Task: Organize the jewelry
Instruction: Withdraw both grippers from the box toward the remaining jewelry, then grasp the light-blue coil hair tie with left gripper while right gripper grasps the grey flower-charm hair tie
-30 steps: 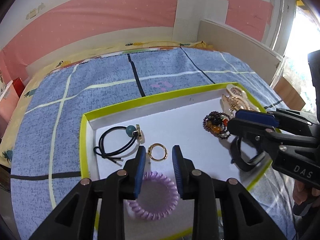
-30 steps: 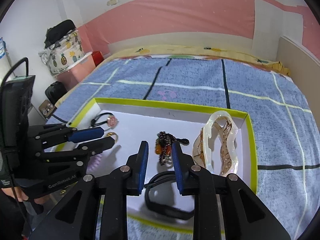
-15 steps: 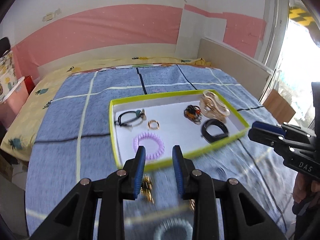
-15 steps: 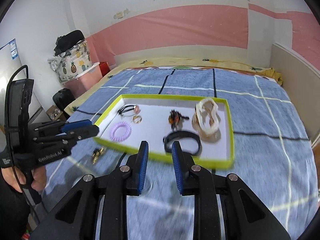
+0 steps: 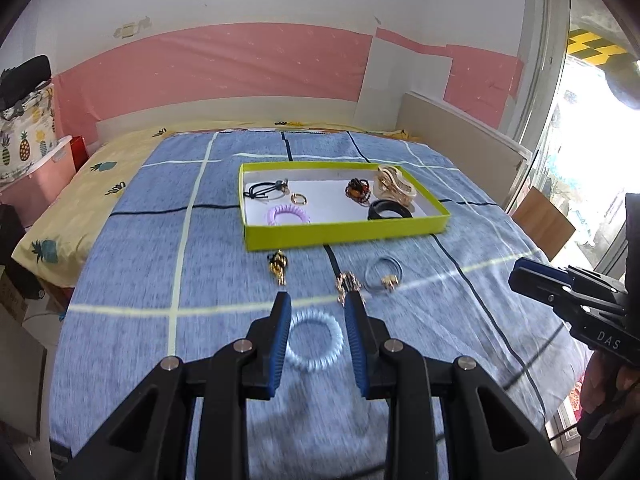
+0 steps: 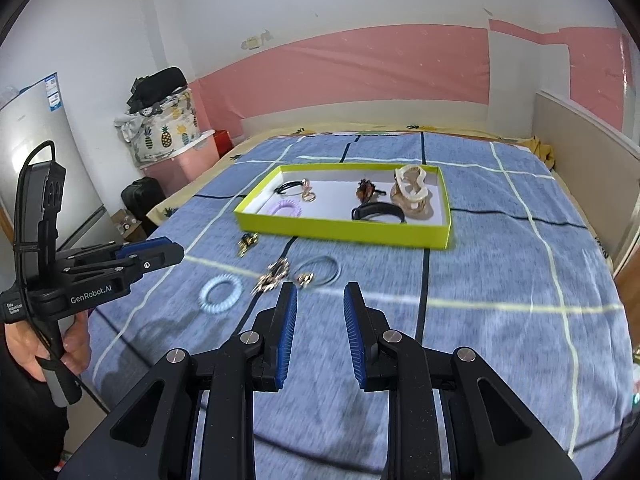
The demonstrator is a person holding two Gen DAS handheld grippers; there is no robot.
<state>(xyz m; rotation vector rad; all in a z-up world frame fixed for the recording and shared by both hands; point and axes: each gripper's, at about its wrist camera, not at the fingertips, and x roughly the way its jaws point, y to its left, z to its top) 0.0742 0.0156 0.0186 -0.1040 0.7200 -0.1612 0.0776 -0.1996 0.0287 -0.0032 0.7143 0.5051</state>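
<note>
A yellow-green tray [image 5: 344, 234] [image 6: 340, 230] lies on the blue bed cover. It holds a black hair tie, a gold ring, a purple coil tie [image 5: 289, 215], a beaded piece, a cream claw clip [image 5: 394, 188] and a black band [image 5: 389, 211]. In front of it lie a gold clip [image 5: 277, 266], a gold ornament [image 5: 348, 284], a grey hair tie [image 5: 383, 271] and a pale blue coil tie [image 5: 316, 345] [image 6: 221, 293]. My left gripper [image 5: 316, 308] is open and empty above the blue coil. My right gripper [image 6: 320, 294] is open and empty, near the grey tie [image 6: 316, 272].
The bed's wooden side board [image 5: 460, 136] runs along the right. A pink storage box with a pineapple-print bag [image 6: 168, 136] and a fridge [image 6: 36, 152] stand left of the bed. The bed's near edge drops off just below both grippers.
Both grippers have pulled back and up from the tray, where they hovered over the items, to the near side of the bed. The loose pieces in front of the tray have come into view.
</note>
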